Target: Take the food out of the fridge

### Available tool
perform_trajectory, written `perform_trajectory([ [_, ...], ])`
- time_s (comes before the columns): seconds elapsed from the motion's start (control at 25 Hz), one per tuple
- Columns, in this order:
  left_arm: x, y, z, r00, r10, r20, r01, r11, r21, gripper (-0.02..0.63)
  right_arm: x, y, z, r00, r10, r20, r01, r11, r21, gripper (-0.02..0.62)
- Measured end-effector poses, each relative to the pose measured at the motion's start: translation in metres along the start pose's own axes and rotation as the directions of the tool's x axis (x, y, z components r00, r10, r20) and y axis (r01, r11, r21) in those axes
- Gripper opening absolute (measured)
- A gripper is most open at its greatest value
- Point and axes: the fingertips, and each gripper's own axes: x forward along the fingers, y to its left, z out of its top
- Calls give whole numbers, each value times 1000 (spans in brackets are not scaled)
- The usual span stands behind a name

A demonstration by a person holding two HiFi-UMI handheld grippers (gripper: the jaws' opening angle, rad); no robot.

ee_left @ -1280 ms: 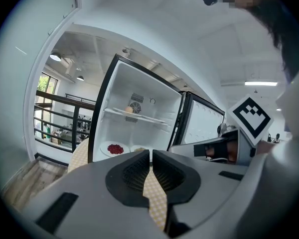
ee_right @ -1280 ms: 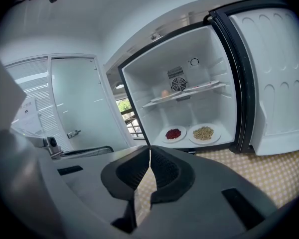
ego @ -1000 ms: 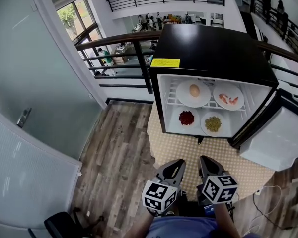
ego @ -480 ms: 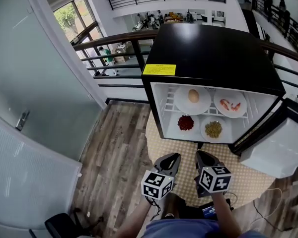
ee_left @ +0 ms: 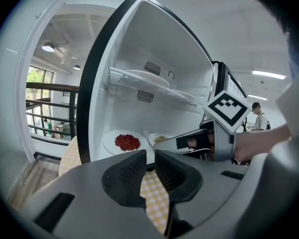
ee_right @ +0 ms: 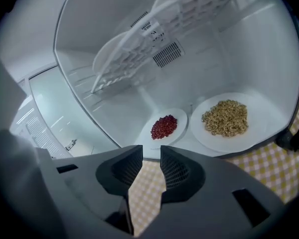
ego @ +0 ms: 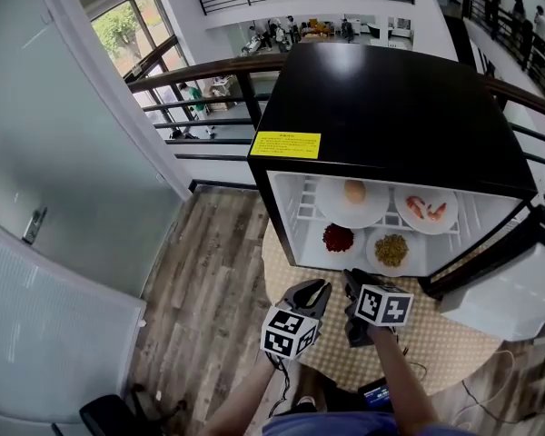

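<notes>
The fridge [ego: 391, 107] holds white plates of red beans [ego: 338, 238] and tan grains [ego: 391, 250]. The jaws of the left hand-held gripper [ee_left: 148, 169] and the right hand-held gripper [ee_right: 152, 166] have just been opening. They stand slightly apart with nothing between them.

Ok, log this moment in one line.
fridge: open | food: four plates inside, none removed | left gripper: fingers just opening, empty | right gripper: fingers just opening, empty

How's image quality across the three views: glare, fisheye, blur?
Head view: sharp and daylit, railing bowed by the lens, soft glare on top of the fridge. Left gripper view: strong fisheye, black corners, inside of the fridge bright white. Right gripper view: same round vignette, wire shelf looks a little smeared, red food crisp.
</notes>
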Motion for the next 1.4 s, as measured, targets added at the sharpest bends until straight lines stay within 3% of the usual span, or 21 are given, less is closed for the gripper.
perform_trajectory([
  [0.32,7,12,-16,999,6,-42,-6,1000,-4,52,39,-29,1,999,-32,-18,35,979,202,160],
  [0.56,2,20,-15,999,17,-29,-18,1000,-19,52,50,-35,10,995,-96,5,91,958,274,166],
  [0.64,-1,22,-15,999,26,-25,-27,999,-29,52,52,-40,12,990,-137,14,127,945,301,158],
  [0.76,-9,27,-17,999,44,-24,-44,998,-38,52,53,-46,13,983,-179,33,155,917,367,83],
  [1.0,-20,32,-22,998,54,-22,-56,994,-90,52,52,-49,10,988,-150,26,117,861,495,49],
  [1.24,-19,29,-25,999,27,-37,-31,993,-116,57,38,-46,-1,991,-132,3,110,837,535,43],
  [1.4,-8,27,-30,998,-5,-57,-4,987,-163,99,25,-45,-12,993,-118,-8,103,828,551,41],
])
